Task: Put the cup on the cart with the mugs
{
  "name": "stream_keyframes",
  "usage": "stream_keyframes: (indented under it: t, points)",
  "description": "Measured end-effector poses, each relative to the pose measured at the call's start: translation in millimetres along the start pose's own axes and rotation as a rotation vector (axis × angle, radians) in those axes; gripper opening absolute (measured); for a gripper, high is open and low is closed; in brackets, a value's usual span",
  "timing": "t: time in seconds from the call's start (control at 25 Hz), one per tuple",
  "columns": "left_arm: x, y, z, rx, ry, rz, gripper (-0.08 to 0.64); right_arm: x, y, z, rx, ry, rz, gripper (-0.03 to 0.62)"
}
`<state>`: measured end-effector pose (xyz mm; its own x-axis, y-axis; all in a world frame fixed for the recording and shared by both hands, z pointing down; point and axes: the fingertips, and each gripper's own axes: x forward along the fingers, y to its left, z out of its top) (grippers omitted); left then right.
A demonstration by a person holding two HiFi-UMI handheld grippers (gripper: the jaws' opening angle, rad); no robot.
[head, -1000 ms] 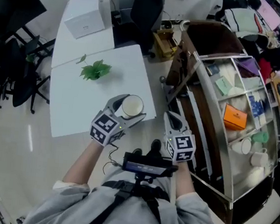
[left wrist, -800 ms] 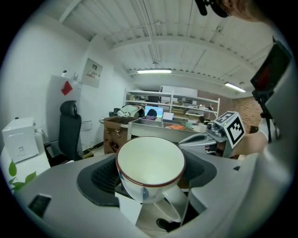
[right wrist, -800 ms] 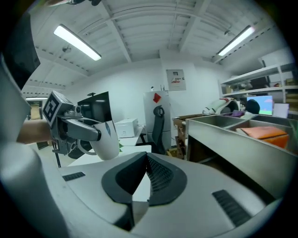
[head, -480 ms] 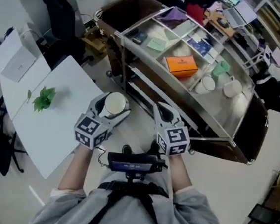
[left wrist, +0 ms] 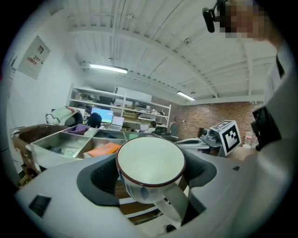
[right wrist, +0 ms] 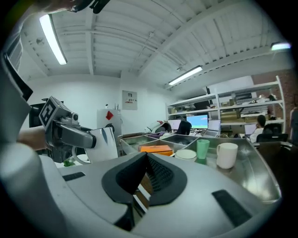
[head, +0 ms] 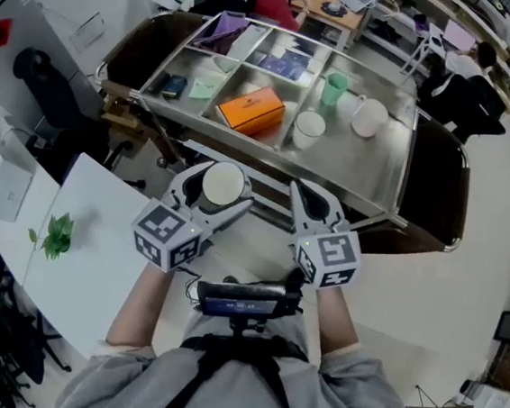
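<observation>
A white cup with a dark red rim and a blue pattern sits upright between the pads of my left gripper, handle toward the camera. In the head view the cup and left gripper hang just short of the cart's near edge. My right gripper is beside it, shut and empty, its pads meeting. On the cart's steel top stand a white mug, a low white cup and a green cup.
An orange box and several flat packets fill the cart's left compartments. A white table with a green plant sprig lies at the left. A black chair stands behind it. Bare floor lies to the right.
The view has swung from the white table round to the cart. Both grippers moved with it to the cart's near edge, the cup still in the left one.
</observation>
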<state>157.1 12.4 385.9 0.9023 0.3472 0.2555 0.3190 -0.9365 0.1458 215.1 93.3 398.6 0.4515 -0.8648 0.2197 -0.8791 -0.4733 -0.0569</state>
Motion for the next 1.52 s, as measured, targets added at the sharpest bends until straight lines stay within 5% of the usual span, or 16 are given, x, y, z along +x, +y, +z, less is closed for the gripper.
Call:
stream_keyframes:
  t: [0.28, 0.6, 1.0, 1.52]
  points:
    - [83.0, -47.1, 60.3, 0.119, 0.003, -0.154, 0.399, -39.5, -90.4, 38.3, 0.004, -0.083, -0.123, 0.002]
    - [179.1, -84.1, 99.4, 0.156, -0.006, -0.243, 0.399, -66.1, -187.6, 59.9, 0.01, -0.094, -0.256, 0.002]
    - [282.2, -111.0, 86.6, 0.172, 0.085, -0.346, 0.399, -59.5, -271.0, 44.9, 0.053, -0.011, -0.337, 0.002]
    - [368.8, -115.2, 37.6, 0.189, 0.213, -0.382, 0.399, -70.8, -342.9, 8.7, 0.117, 0.077, -0.425, 0.002]
